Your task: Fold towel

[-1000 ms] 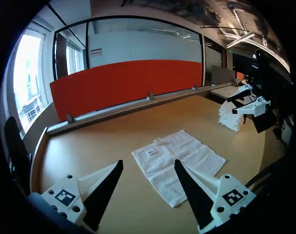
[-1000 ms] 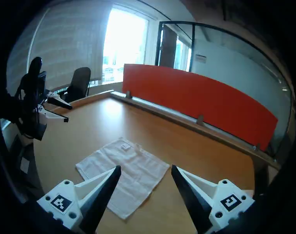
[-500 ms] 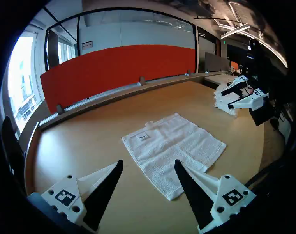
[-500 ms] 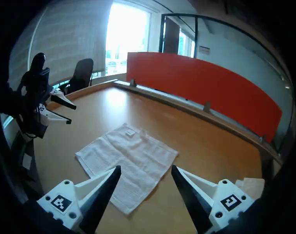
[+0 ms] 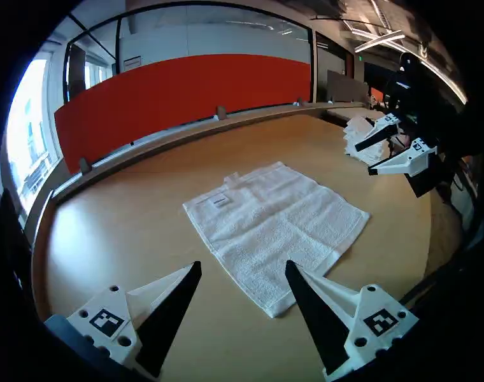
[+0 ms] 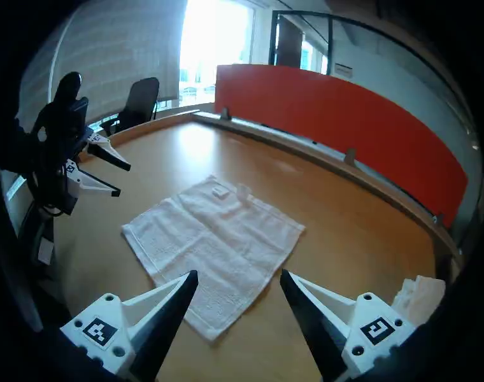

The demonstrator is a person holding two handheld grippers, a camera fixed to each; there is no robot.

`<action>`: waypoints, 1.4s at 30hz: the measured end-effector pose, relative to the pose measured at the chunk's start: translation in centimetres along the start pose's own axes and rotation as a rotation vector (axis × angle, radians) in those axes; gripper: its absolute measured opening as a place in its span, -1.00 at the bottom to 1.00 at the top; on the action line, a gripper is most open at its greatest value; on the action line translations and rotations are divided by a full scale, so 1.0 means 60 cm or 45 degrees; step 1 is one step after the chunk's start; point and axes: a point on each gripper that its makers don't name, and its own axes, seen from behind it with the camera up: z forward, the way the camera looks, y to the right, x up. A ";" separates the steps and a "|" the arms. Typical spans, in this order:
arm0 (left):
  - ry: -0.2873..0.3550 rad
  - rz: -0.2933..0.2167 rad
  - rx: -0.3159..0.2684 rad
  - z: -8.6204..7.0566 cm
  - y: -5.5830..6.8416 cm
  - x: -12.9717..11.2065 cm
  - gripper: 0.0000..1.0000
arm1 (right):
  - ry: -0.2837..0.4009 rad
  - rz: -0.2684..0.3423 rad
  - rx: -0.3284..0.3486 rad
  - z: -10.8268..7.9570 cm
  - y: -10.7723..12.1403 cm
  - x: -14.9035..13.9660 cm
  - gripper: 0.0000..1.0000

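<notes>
1. While hovering over the counter (image 5: 114,223) with nothing gripped, count the fold as not yet begun: left tool (image 5: 242,264) spread wide and empty, right tool (image 6: 238,274) just as wide and just as empty.
2. Find the towel (image 5: 274,216) flat and open in one layer near the middle of the counter, sewn label (image 5: 220,200) face up toward its far edge, near corner showing between the left tool's fingers, well apart from the stack of folded towels (image 5: 363,134) at the far right.
3. Likely first slip: closing on bare wood. Flush against the counter, so little edge to get under; with too shallow a dip, only a few loops of pile caught, then lost on the lift.
4. Opposite slip: pressing down too hard, scraping the fingertips and shoving the cloth along instead of lifting it, bunching it into ridges.
5. Skew: taking the two corners at unequal depth, or raising one ahead of the other, and landing the edges out of line.
6. Drag: carrying the gripped edge over too low, pulling the whole limp towel across the smooth wood rather than rolling it over itself, perhaps toward the near rim.
</notes>
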 end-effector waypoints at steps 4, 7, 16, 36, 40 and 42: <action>-0.024 0.012 -0.031 0.013 0.013 -0.017 0.96 | -0.032 -0.006 0.016 0.009 -0.008 -0.021 1.00; -0.047 0.026 -0.051 0.024 0.021 -0.033 0.96 | -0.063 -0.013 0.025 0.015 -0.015 -0.041 1.00; -0.121 0.064 -0.082 0.053 0.036 -0.078 0.96 | -0.134 -0.025 0.054 0.032 -0.030 -0.086 1.00; -0.257 0.111 -0.150 0.078 0.067 -0.141 0.95 | -0.270 -0.050 0.123 0.036 -0.044 -0.165 1.00; -0.277 0.113 -0.166 0.079 0.073 -0.148 0.95 | -0.282 -0.052 0.132 0.036 -0.043 -0.171 1.00; -0.284 0.113 -0.170 0.080 0.075 -0.150 0.95 | -0.288 -0.055 0.133 0.037 -0.043 -0.173 1.00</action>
